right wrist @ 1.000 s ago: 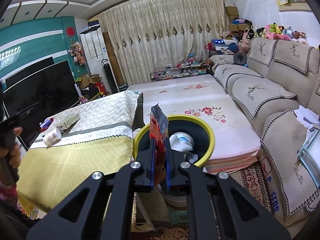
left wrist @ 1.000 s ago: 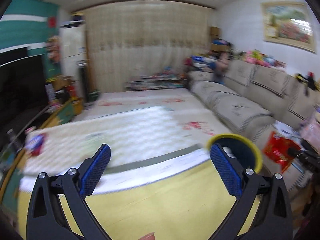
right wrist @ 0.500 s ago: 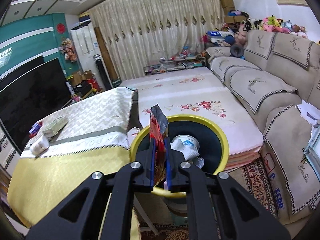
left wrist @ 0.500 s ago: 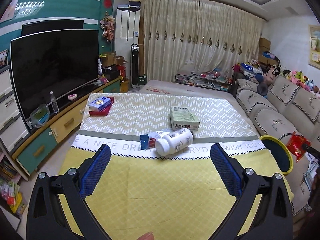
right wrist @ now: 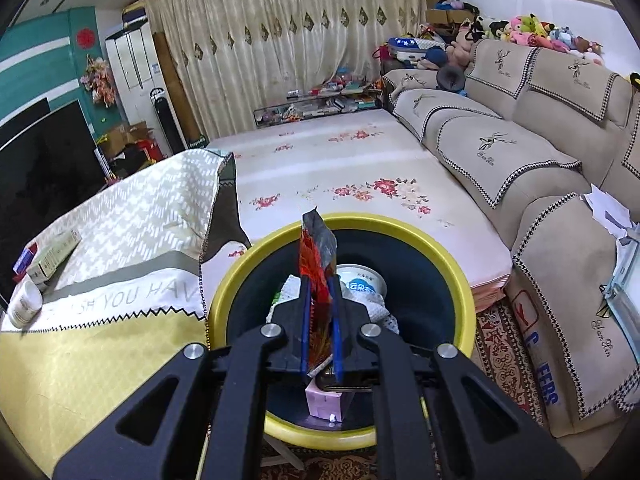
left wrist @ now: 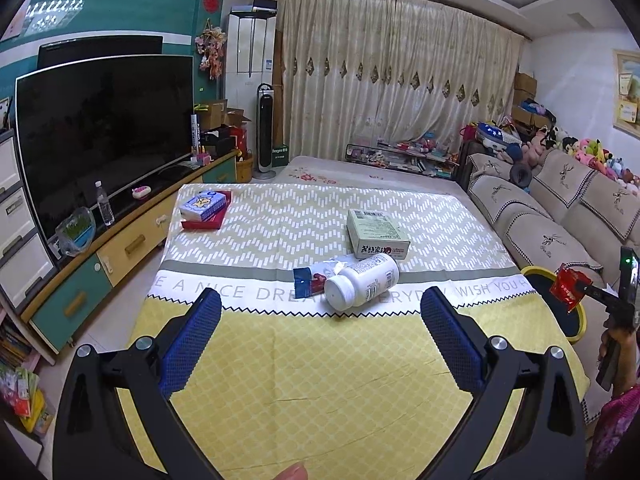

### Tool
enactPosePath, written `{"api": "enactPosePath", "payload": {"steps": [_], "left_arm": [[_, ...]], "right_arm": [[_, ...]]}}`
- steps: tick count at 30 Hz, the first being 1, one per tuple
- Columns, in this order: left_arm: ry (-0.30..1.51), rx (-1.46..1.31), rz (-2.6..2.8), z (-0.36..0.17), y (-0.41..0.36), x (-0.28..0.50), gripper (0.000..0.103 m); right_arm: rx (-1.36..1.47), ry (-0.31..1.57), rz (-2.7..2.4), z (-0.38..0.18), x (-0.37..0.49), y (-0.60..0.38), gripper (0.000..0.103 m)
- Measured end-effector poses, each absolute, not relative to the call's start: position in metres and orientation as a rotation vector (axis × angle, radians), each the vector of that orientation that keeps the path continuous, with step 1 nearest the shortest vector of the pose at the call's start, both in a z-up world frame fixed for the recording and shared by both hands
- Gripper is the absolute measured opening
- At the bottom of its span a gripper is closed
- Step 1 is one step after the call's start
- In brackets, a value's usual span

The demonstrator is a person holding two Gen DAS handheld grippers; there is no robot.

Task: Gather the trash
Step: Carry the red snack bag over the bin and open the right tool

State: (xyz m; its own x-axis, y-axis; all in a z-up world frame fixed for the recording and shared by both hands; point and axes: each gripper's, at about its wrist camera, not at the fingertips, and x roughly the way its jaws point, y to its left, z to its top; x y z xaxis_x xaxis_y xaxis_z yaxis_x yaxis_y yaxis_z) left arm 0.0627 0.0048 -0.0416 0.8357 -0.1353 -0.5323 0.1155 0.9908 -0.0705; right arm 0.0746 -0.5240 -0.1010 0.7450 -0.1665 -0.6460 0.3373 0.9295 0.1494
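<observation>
My right gripper is shut on a red snack wrapper and holds it right over the yellow-rimmed trash bin, which holds a white tub, tissue and a pink carton. In the left wrist view the wrapper hangs over the bin at the table's right edge. My left gripper is open and empty above the yellow tablecloth. Ahead of it lie a white pill bottle on its side, a blue-red wrapper and a green box.
A blue tissue pack on a red box sits at the table's far left. A TV and cabinet stand left. A beige sofa runs along the right, and a flowered mattress lies beyond the bin.
My left gripper has swung left from the bin to face the table's trash. My right gripper has moved closer over the bin with the wrapper still held.
</observation>
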Motion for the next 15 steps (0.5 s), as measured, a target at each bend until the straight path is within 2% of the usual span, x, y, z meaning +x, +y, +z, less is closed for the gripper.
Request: {"api": "enactPosePath", "payload": {"steps": [6, 8, 10, 12, 15], "left_arm": [[0.586, -0.032, -0.153, -0.046, -0.003, 0.06, 0.098], [0.584, -0.016, -0.157, -0.043, -0.008, 0.057, 0.098], [0.572, -0.001, -0.16, -0.037, -0.013, 0.053, 0.098], [0.557, 0.002, -0.174, -0.031, -0.014, 0.048, 0.098], [0.547, 0.014, -0.192, -0.024, -0.018, 0.047, 0.098]], "right_arm": [[0.259, 0.688, -0.288, -0.105, 0.081, -0.528, 0.01], [0.261, 0.696, -0.289, -0.106, 0.083, -0.529, 0.018], [0.261, 0.698, -0.291, -0.107, 0.084, -0.53, 0.045], [0.261, 0.676, -0.3, -0.103, 0.082, -0.529, 0.053], [0.29, 0.641, -0.292, -0.095, 0.072, -0.527, 0.058]]}}
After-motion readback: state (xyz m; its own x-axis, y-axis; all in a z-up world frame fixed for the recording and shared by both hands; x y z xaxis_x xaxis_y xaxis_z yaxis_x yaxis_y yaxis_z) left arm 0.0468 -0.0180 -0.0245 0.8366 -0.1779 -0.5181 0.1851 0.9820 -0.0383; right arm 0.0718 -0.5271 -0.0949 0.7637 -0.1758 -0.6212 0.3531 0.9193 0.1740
